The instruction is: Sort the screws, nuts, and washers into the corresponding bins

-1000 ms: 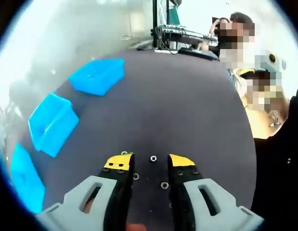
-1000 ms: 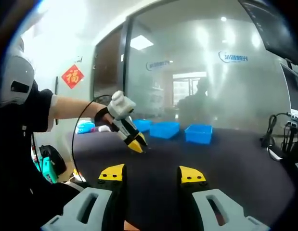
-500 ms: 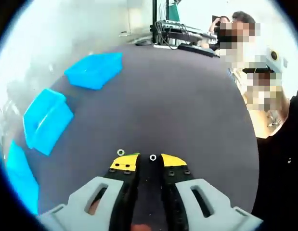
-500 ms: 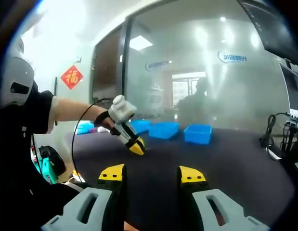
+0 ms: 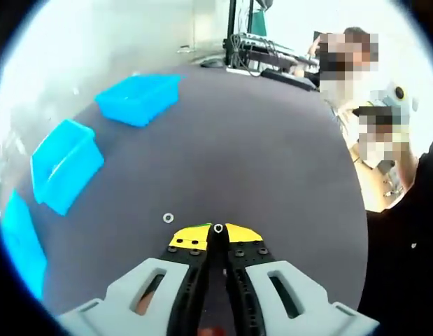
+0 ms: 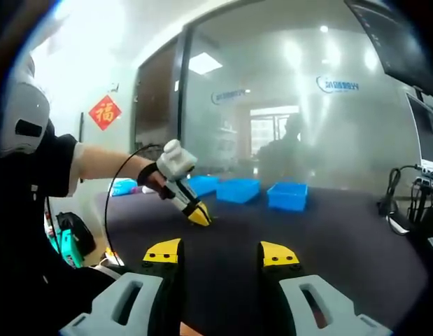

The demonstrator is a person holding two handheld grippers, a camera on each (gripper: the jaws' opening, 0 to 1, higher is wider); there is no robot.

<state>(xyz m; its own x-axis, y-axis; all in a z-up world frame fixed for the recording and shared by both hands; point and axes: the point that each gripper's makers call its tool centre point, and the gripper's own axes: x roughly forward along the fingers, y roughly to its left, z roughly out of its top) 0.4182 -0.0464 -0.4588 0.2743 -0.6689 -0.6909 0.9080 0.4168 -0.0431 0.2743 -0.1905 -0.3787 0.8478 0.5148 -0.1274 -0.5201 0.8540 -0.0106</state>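
My left gripper [image 5: 217, 233] has its yellow-tipped jaws closed together low over the dark table [image 5: 258, 161], pinching a small metal ring [image 5: 218, 228] at the very tips. A loose washer [image 5: 167, 218] lies just left of the tips. Three blue bins stand along the table's left side: far [image 5: 139, 99], middle [image 5: 64, 164], near [image 5: 20, 245]. In the right gripper view my right gripper [image 6: 222, 253] is open and holds nothing. Beyond it the left gripper [image 6: 197, 217] points down with its tips at the table, the blue bins [image 6: 238, 189] behind it.
A glass wall [image 6: 293, 105] rises behind the bins. Cables and equipment [image 5: 265, 52] crowd the table's far edge. People sit beyond the table's right side. The person's sleeve and arm [image 6: 83, 164] reach in from the left.
My left gripper's jaws have gone from wide open to shut around the small metal ring, and its view has shifted a little. The right gripper has stayed still and open.
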